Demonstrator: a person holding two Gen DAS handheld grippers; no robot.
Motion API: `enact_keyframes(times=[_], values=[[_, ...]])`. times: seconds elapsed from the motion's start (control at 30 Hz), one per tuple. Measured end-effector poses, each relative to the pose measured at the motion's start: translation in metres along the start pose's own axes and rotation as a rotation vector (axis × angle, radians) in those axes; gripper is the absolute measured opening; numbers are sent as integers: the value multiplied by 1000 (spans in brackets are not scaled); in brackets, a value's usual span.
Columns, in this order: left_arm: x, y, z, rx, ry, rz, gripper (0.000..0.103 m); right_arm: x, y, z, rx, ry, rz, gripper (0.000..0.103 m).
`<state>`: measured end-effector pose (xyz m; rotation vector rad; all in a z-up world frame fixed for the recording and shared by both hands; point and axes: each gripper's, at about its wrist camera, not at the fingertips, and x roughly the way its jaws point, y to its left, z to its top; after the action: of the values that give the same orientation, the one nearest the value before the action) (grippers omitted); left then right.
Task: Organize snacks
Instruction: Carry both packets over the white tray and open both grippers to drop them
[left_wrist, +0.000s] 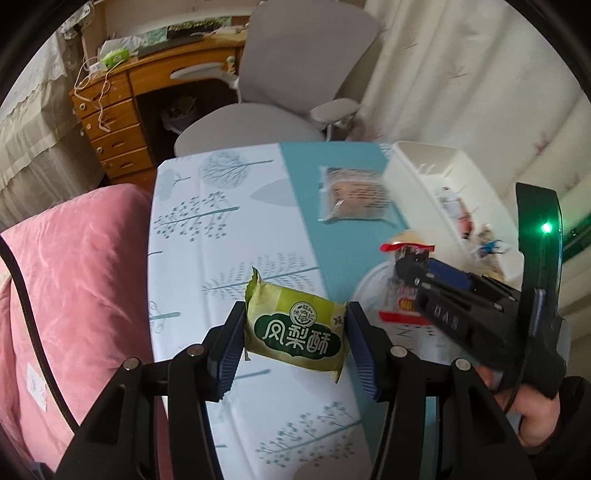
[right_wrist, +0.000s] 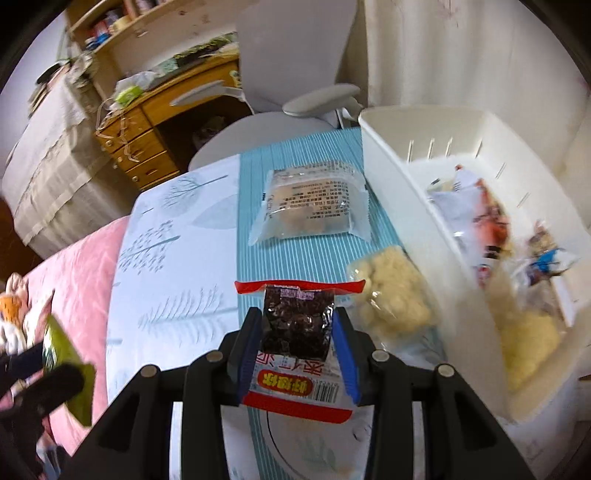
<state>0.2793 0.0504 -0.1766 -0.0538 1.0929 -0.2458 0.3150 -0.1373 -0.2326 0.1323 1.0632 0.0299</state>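
Clamped between blue pads of left gripper (left_wrist: 295, 334): green pastry pack (left_wrist: 295, 332), lifted clear of tablecloth (left_wrist: 207, 236), crimped end sticking up at left. Clamped in right gripper (right_wrist: 297, 338): dark snack pack (right_wrist: 297, 332) with red edges, held above tablecloth, pads pressing both its sides, red top seal poking out past fingertips. Seen from left wrist, right gripper to the right of the green pack, a hand (left_wrist: 532, 413) wrapped round its handle. Just right of dark pack, lying on teal strip (right_wrist: 255, 258): clear bag of pale puffs (right_wrist: 391, 295), touching near wall of white bin (right_wrist: 413, 206). Farther along strip, flat on its own: clear wrapped cake (right_wrist: 310, 203), printed side up, near bin but apart from it. Inside bin, at right: several packs heaped, red, white and blue, blurred. Off left edge of table: pink quilt (left_wrist: 81, 266). Beyond far edge: grey chair (left_wrist: 291, 74), then wooden desk (left_wrist: 122, 122) with drawers at far left.
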Motion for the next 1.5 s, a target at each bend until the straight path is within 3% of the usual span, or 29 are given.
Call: enact_keyframes(times=[0.37, 0.63, 0.9, 1.1, 1.43, 1.5], values=[[-31, -67, -23, 15, -89, -46, 52, -86, -19, -26, -226, -116, 19, 39], [-32, -129, -33, -77, -132, -70, 52, -130, -65, -36, -436, -178, 60, 39], [-14, -197, -28, -134, -172, -88, 52, -147, -118, -41, -613, -194, 91, 39], [1, -241, -16, -126, -179, -113, 52, -148, -164, -35, -630, -180, 87, 39], [28, -293, 14, -81, -201, -120, 53, -138, -235, -4, -511, -191, 35, 39], [35, -297, 18, -93, -182, -108, 62, -135, -243, 0, -494, -199, 24, 40]])
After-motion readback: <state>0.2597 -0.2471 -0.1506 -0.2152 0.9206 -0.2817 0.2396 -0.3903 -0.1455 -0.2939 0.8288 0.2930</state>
